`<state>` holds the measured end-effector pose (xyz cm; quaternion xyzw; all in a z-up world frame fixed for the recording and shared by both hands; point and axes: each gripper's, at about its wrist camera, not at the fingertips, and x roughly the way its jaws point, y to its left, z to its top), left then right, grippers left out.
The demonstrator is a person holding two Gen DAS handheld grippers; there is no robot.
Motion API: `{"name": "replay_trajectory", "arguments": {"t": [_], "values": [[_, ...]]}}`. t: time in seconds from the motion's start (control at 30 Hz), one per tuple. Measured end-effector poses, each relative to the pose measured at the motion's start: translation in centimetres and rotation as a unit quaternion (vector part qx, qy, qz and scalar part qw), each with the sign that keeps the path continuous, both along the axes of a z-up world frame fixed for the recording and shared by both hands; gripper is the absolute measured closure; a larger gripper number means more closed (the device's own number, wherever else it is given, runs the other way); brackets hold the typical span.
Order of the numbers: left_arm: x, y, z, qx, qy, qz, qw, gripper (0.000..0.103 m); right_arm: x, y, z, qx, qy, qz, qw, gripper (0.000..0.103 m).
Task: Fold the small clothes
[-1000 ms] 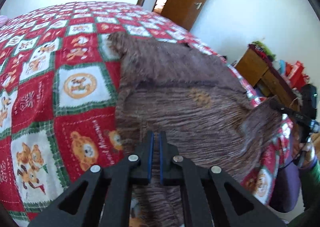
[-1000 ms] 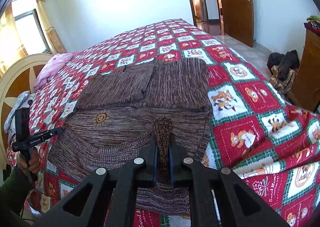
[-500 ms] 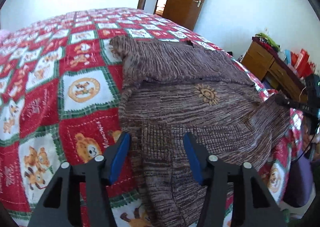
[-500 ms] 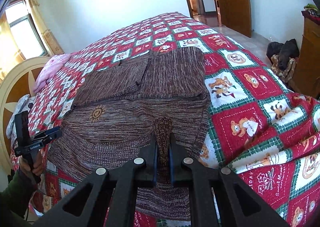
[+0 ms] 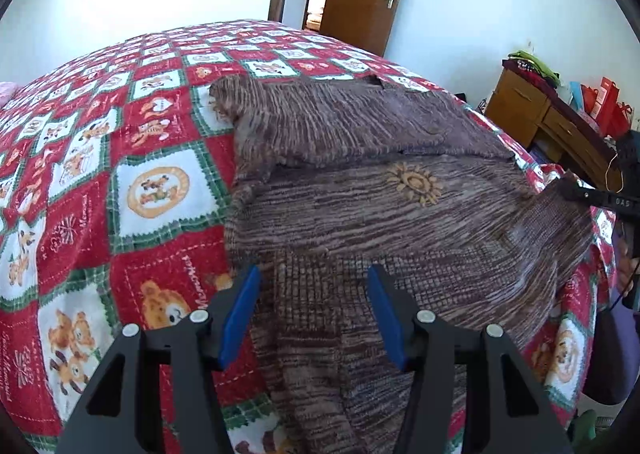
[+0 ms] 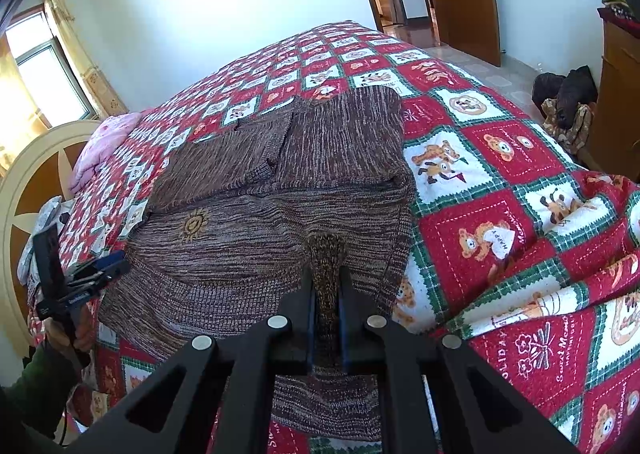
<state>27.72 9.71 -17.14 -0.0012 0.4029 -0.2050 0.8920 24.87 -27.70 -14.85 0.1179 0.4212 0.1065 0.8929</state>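
Sweater (image 5: 400,222) hem overhangs bed (image 5: 120,158) edge, right gripper (image 6: 326,294) jaws pinching it, left gripper (image 5: 312,294) jaws wide, quilt beside bare.

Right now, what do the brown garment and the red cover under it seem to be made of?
The brown garment looks like knitted yarn, probably wool or acrylic: ribbed rows, mottled brown strands, matte and soft, with a stitched sun motif. The red cover seems a printed, quilted cotton-like cloth: flat matte squares with bear pictures and visible stitch lines. The fibre itself cannot be told.
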Motion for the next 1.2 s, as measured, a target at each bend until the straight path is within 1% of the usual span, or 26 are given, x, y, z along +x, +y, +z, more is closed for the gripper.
{"name": "replay_trajectory", "arguments": {"t": [0.07,0.1,0.13,0.17,0.23,0.27,0.33,0.37,0.4,0.47,0.57,0.6,0.73,0.9,1.07,1.2], "values": [[-0.3,0.0,0.1,-0.005,0.002,-0.006,1.0000,0.046,0.0,-0.1,-0.1,0.001,0.002,-0.001,1.000,0.094],[-0.5,-0.1,0.0,-0.017,0.008,-0.014,0.9997,0.047,0.0,-0.1,-0.1,0.002,0.002,-0.001,1.000,0.094],[-0.7,-0.1,0.0,-0.029,0.016,-0.023,0.9992,0.053,0.0,-0.2,-0.1,0.002,0.003,-0.002,1.000,0.094],[-0.8,-0.3,-0.1,-0.028,0.018,-0.026,0.9991,0.057,0.0,-0.2,-0.2,0.005,0.004,-0.003,1.000,0.094],[-1.2,-0.7,-0.3,-0.011,0.015,-0.027,0.9995,0.057,0.0,-0.2,-0.2,0.007,0.004,-0.004,1.000,0.094],[-1.3,-0.7,-0.3,-0.014,0.017,-0.025,0.9995,0.057,0.0,-0.2,-0.2,0.008,0.003,-0.004,1.000,0.094],[-1.0,-0.3,-0.3,-0.032,0.029,-0.020,0.9989,0.057,-0.2,-0.2,-0.2,0.009,0.002,-0.004,1.000,0.094],[-0.6,0.1,-0.3,-0.048,0.038,-0.016,0.9980,0.057,-0.2,-0.2,-0.3,0.008,0.002,-0.004,1.000,0.094],[-0.5,0.3,-0.3,-0.058,0.043,-0.011,0.9974,0.059,-0.2,-0.2,-0.3,0.007,0.003,-0.005,1.000,0.094],[-0.1,0.8,-0.5,-0.062,0.050,0.013,0.9967,0.088,-0.4,-0.2,-0.4,0.005,0.004,-0.009,1.000,0.094],[-0.3,1.7,-0.6,-0.102,0.062,0.022,0.9927,0.091,-0.6,-0.3,-0.6,0.007,0.006,-0.014,1.000,0.094],[-0.4,1.7,-0.6,-0.105,0.062,0.023,0.9923,0.091,-0.7,-0.4,-0.5,0.005,0.006,-0.015,1.000,0.094],[-0.9,1.7,-0.1,-0.105,0.062,0.035,0.9919,0.093,-1.0,-0.5,0.0,0.000,-0.001,-0.018,1.000,0.094],[-0.8,2.0,1.9,-0.115,0.045,0.052,0.9910,0.093,-0.9,-0.6,1.6,-0.003,-0.022,-0.019,1.000,0.094],[0.7,2.0,3.5,-0.121,0.028,0.066,0.9901,0.093,0.0,-0.3,3.0,-0.013,-0.042,-0.018,0.999,0.094],[2.2,2.2,3.7,-0.118,0.030,0.082,0.9892,0.093,1.4,-0.1,3.8,-0.022,-0.051,-0.019,0.998,0.094]]}}
